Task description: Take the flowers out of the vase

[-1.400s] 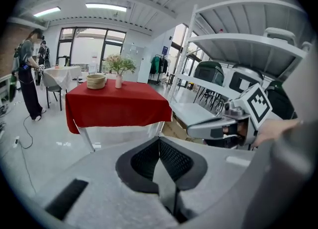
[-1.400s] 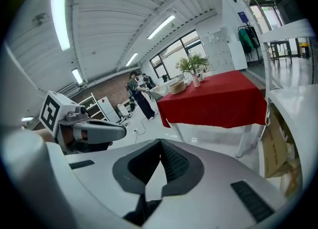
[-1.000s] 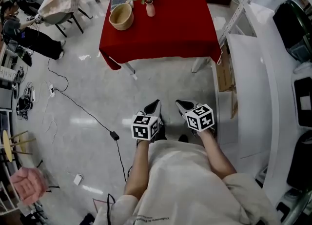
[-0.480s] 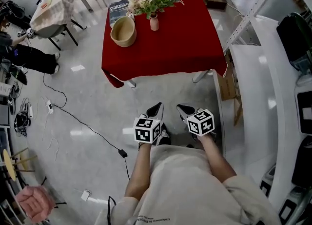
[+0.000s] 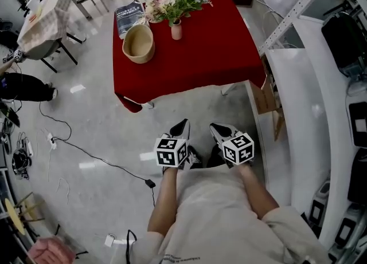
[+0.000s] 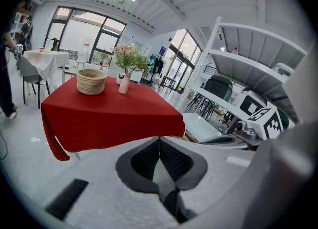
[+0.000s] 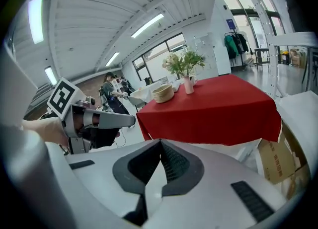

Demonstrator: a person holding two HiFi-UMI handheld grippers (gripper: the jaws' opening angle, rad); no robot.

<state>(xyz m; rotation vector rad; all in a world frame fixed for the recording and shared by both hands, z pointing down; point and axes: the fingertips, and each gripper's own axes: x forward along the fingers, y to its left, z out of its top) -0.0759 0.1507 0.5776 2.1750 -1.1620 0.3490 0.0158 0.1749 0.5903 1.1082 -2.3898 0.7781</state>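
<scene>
A square table under a red cloth (image 5: 206, 56) carries a round woven tan basket (image 5: 138, 43) by its left edge. Just beside it, toward the far edge, a bunch of pink and white flowers (image 5: 170, 4) stands in a small pink ceramic vase (image 5: 176, 30). Nothing is done yet, with the approach and the pull both left: the left gripper (image 5: 182, 125) and right gripper (image 5: 215, 129) hang well short of the near edge, each clenched on nothing.
</scene>
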